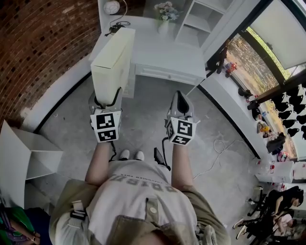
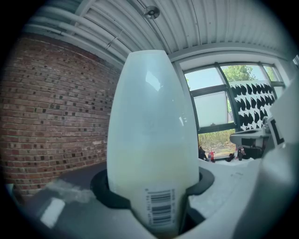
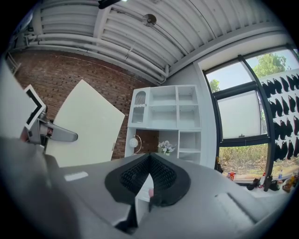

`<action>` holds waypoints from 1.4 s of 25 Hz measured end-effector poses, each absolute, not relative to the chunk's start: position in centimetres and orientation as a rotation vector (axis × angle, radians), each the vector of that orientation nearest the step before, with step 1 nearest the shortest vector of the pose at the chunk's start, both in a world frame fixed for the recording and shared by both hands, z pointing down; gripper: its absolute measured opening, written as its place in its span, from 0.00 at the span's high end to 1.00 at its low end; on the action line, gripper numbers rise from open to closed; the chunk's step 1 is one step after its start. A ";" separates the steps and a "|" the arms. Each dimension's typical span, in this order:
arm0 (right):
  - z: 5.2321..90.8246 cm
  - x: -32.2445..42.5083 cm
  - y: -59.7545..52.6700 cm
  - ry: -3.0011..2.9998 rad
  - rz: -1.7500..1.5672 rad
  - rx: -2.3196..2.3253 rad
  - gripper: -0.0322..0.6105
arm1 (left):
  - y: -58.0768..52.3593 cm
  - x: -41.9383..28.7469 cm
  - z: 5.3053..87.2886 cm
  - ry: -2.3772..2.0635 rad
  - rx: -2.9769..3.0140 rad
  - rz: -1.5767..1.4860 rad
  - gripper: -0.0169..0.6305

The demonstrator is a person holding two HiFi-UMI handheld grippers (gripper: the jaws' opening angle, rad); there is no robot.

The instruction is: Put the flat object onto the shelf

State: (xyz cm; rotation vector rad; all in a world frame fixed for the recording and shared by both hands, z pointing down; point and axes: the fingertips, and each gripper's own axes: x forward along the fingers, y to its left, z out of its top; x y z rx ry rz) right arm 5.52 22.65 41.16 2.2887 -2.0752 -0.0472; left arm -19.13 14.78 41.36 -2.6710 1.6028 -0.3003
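Note:
The flat object is a thin cream-white box (image 1: 113, 61) with a barcode at its lower end (image 2: 159, 207). It stands upright on edge, and my left gripper (image 1: 105, 103) is shut on its bottom end, the dark pads (image 2: 103, 193) pressing on both faces. In the left gripper view the box fills the middle of the picture. My right gripper (image 1: 180, 104) hangs beside it to the right, shut with nothing between its ribbed pads (image 3: 133, 175). The white shelf unit (image 3: 168, 119) stands ahead against the wall, its open compartments showing (image 1: 201, 19).
A white desk (image 1: 167, 60) with a drawer stands below the shelf unit, bearing a flower vase (image 1: 165, 14) and a round lamp (image 1: 111, 7). A brick wall (image 1: 33, 43) runs along the left. A white cabinet (image 1: 24, 158) lies at left, and a cable (image 1: 217, 148) crosses the floor.

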 end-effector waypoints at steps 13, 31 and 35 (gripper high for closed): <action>42.0 9.5 23.4 -2.302 0.436 2.531 0.95 | 13.8 -18.0 41.1 1.802 -3.024 0.190 0.51; 47.8 9.7 21.8 -2.722 1.701 2.280 0.27 | 12.7 -11.5 40.2 1.895 -3.278 1.241 0.51; 47.7 8.2 21.2 -2.825 1.944 2.150 0.22 | 12.4 -10.2 40.6 1.900 -3.291 1.311 0.51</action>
